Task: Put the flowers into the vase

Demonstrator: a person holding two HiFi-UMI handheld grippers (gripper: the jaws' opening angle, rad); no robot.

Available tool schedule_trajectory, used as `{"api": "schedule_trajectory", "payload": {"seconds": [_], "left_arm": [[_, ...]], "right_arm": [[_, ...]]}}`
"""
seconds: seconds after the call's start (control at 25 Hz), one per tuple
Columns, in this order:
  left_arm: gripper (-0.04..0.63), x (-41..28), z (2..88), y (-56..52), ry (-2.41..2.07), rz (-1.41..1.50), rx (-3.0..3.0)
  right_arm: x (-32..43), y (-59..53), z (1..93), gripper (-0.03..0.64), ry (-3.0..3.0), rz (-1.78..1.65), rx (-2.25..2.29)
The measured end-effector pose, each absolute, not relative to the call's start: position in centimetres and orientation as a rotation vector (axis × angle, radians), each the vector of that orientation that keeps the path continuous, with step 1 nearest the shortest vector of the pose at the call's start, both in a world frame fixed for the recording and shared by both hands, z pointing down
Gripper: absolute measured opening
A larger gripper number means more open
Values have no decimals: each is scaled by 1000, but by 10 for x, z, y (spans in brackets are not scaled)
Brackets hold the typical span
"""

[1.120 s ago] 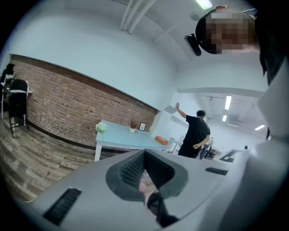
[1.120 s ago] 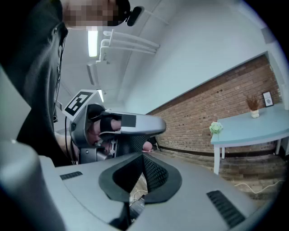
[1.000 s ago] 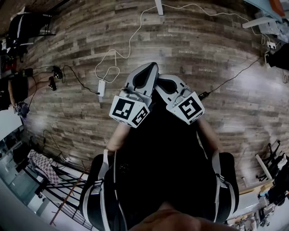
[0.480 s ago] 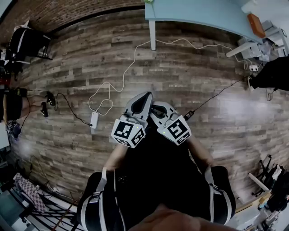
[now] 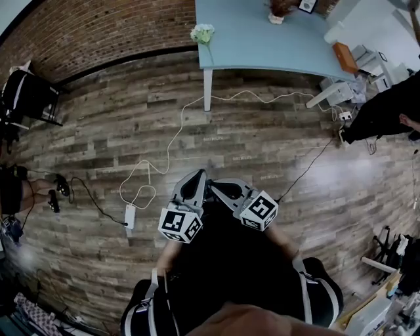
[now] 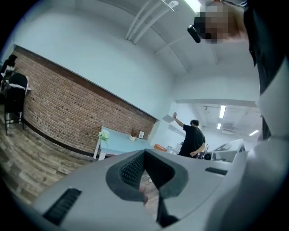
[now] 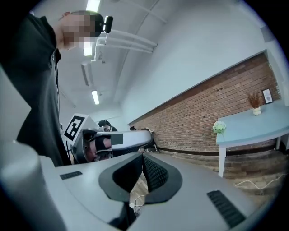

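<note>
Head view: the flowers are a small pale white-green bunch on a thin green stem, at the left end of the light blue table, right by its edge. We cannot tell if they lie flat or stand up. The vase is a small pale pot with brown dry stems in it, at the table's far side, well apart from the flowers, with a small picture frame just beside it. An orange box sits near the table's right end. We hold the left gripper and right gripper close together over the wood floor, well short of the table. Across the floor between lie a white cable with its adapter and a black cable. The left gripper view shows the left gripper with fingers pressed together, nothing between them. It also shows the flowers, the brick wall and a person in black beyond the table. The right gripper view shows the right gripper also pressed shut and empty, the left gripper beside it, and the flowers at the table corner.
</note>
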State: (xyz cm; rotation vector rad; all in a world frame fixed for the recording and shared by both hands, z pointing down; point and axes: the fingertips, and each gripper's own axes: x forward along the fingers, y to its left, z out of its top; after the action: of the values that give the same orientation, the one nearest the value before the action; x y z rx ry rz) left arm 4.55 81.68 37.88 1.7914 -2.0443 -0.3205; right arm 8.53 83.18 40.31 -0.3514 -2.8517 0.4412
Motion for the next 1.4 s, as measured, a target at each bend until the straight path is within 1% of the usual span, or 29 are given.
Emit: {"api": "schedule_trajectory", "payload": {"seconds": [0.12, 0.32, 0.44, 0.52, 0.76, 0.96, 1.12, 1.4], "left_arm": [[37, 32, 388, 826, -2037, -315, 1747], [37, 11, 390, 828, -1988, -410, 1708], [37, -16, 393, 827, -1988, -486, 1657], [37, -15, 399, 827, -1985, -509, 1616], [37, 4, 400, 781, -1992, -397, 1613], [37, 16, 381, 718, -2076, -348, 1615], [37, -5, 370, 681, -2155, -371, 1611], [37, -38, 381, 658, -2276, -320, 1459]], "right_arm": [[77, 825, 403, 17, -2843, 454, -274], [66, 810, 403, 17, -2852, 451, -72], [47, 809, 409, 17, -2843, 414, -26], [47, 807, 414, 17, -2824, 404, -23], [63, 758, 409, 17, -2847, 426, -8], [93, 675, 387, 17, -2945, 461, 52], [95, 625, 389, 17, -2970, 454, 73], [86, 591, 400, 17, -2996, 541, -67]]}}
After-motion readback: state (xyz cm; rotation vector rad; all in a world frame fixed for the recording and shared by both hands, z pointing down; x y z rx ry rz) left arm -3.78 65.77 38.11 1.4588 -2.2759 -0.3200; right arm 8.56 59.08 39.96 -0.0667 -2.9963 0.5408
